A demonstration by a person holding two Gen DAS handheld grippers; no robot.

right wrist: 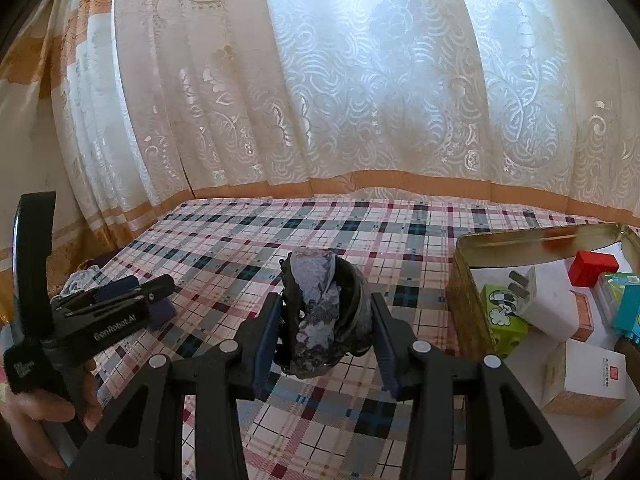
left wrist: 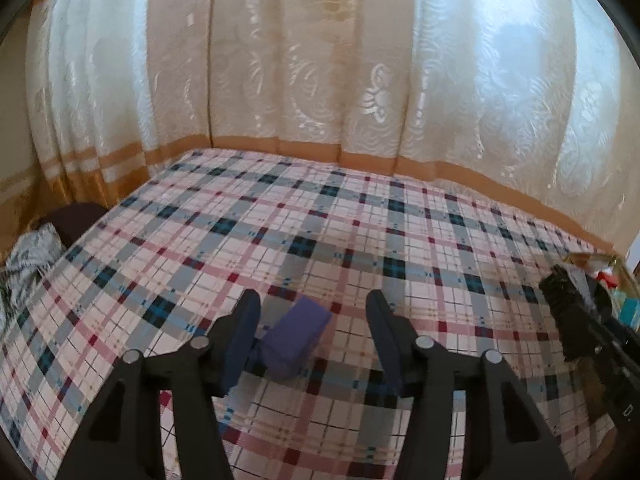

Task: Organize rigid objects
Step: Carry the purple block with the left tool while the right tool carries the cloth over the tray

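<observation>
Left tongs [left wrist: 312, 312] stood released around a purple block [left wrist: 294, 336] — right tongs [right wrist: 326, 320] grasped a dark shell [right wrist: 320, 312] above the table [right wrist: 360, 232].

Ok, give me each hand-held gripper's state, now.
Left hand-held gripper: open, small purple rectangular block lying between.
Right hand-held gripper: shut on dark crumpled lump.
</observation>
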